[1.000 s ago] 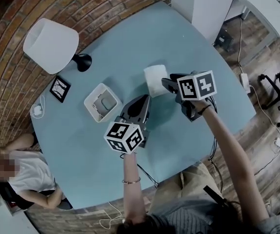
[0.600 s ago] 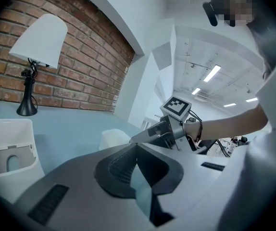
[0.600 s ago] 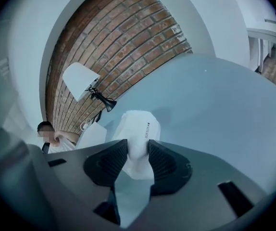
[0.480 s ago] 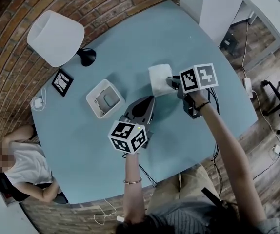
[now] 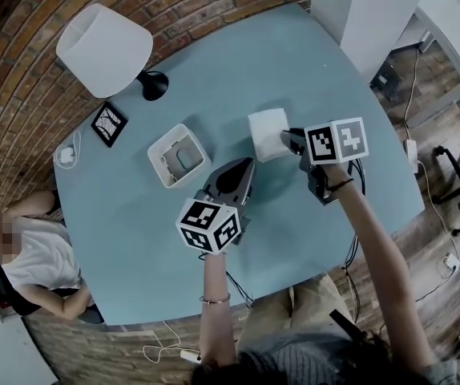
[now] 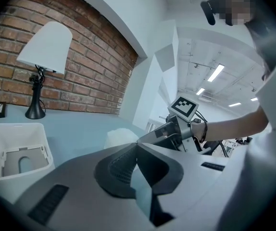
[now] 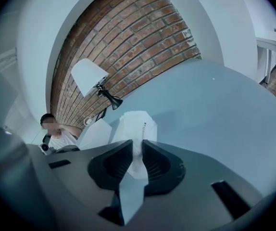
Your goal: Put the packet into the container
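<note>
The left gripper (image 6: pixel 137 146) is parked with its fingers pressed together on nothing, probably because one gripper is enough. The right gripper (image 7: pixel 137 150) is closing on the white packet (image 7: pixel 135 121), whose thin near edge stands between its fingers and suits a pinch. The open white container (image 5: pixel 163 165) waits beyond the left fingertips, well apart from the right ones.

Cannot see the lower end of the white soft paper packet (image 7: pixel 136 121), buried between the closing jaws of the right gripper (image 7: pixel 137 144). Cannot read the dark print (image 7: pixel 142 127) on its fold: too small. Cannot see the near corner of the white square plastic container (image 6: pixel 15 125), covered by the left gripper (image 6: pixel 137 147).
</note>
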